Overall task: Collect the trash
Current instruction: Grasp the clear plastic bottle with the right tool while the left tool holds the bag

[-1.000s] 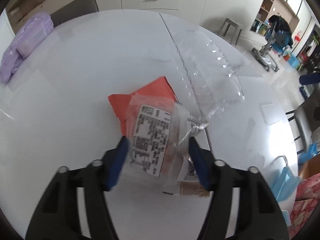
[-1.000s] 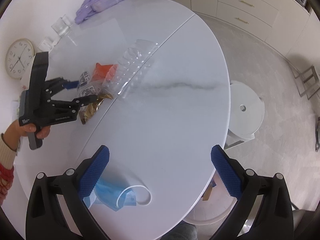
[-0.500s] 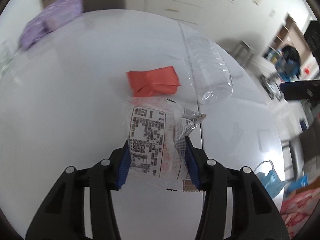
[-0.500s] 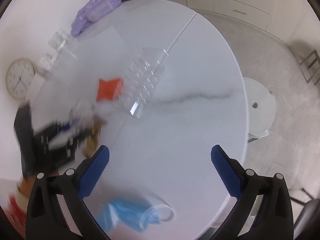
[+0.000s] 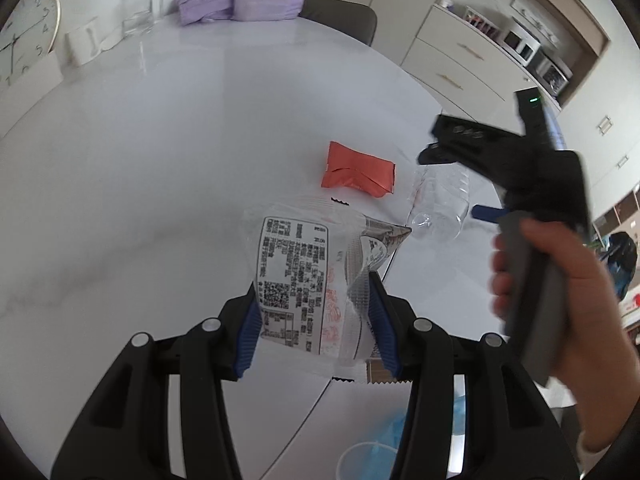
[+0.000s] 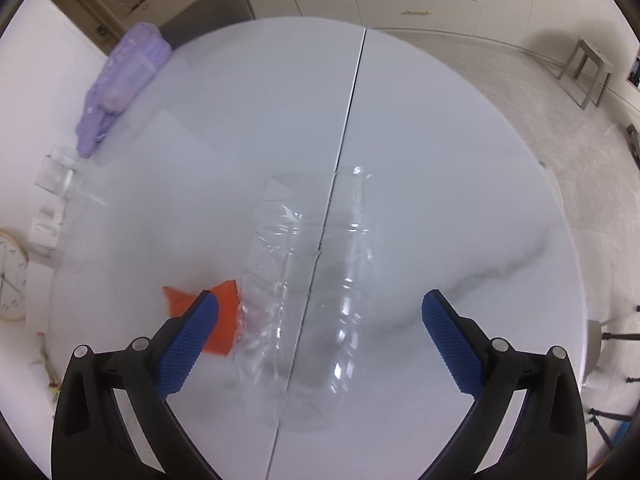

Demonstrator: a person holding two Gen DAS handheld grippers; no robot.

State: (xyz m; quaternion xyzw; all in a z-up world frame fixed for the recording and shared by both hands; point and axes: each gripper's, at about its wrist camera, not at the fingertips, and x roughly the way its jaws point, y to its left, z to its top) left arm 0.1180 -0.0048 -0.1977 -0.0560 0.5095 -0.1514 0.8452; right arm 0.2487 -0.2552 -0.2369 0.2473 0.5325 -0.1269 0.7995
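now | clear bottle (image 6: 308, 280) on table (image 6: 440, 160) | seemingly empty | uncapped

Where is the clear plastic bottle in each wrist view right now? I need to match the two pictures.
Left wrist view: the clear plastic bottle lies right of centre, past the red packet, under the right gripper.
Right wrist view: the bottle lies in the centre, across the table seam, in front of the open jaws.
Shared landmark: the red packet, beside the bottle in both.
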